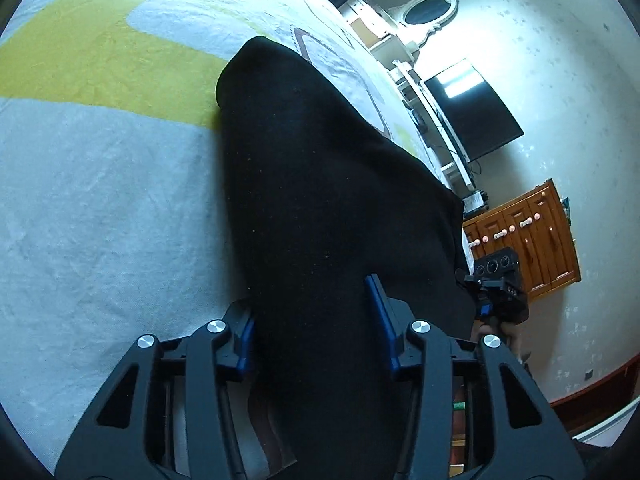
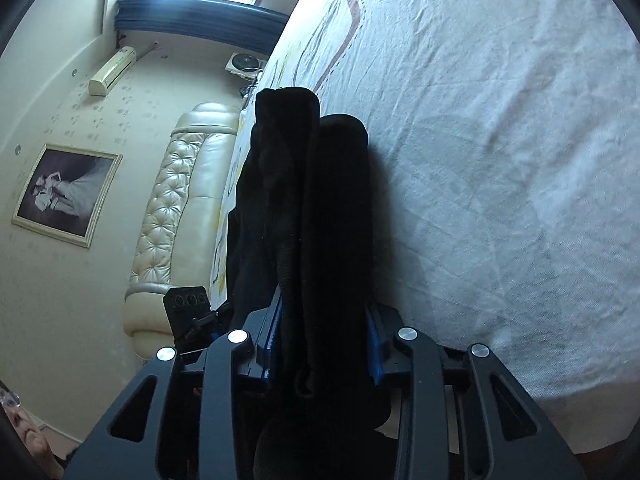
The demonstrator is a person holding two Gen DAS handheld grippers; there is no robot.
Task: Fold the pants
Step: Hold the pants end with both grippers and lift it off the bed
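Note:
The black pants (image 1: 320, 184) hang lifted above the bed, stretched between my two grippers. In the left wrist view the cloth runs between the blue pads of my left gripper (image 1: 316, 320), which is shut on it. My right gripper (image 1: 486, 304) shows at the cloth's far edge. In the right wrist view the pants (image 2: 320, 208) are bunched into thick folds, and my right gripper (image 2: 324, 340) is shut on them. My left gripper (image 2: 192, 316) shows beyond the cloth at the left.
The bed sheet (image 1: 100, 208), grey with yellow patches, lies below; it also fills the right wrist view (image 2: 500, 160). A cream padded headboard (image 2: 176, 208), a wooden cabinet (image 1: 532, 236), a dark screen (image 1: 476, 112) and a framed picture (image 2: 66, 192) stand around the bed.

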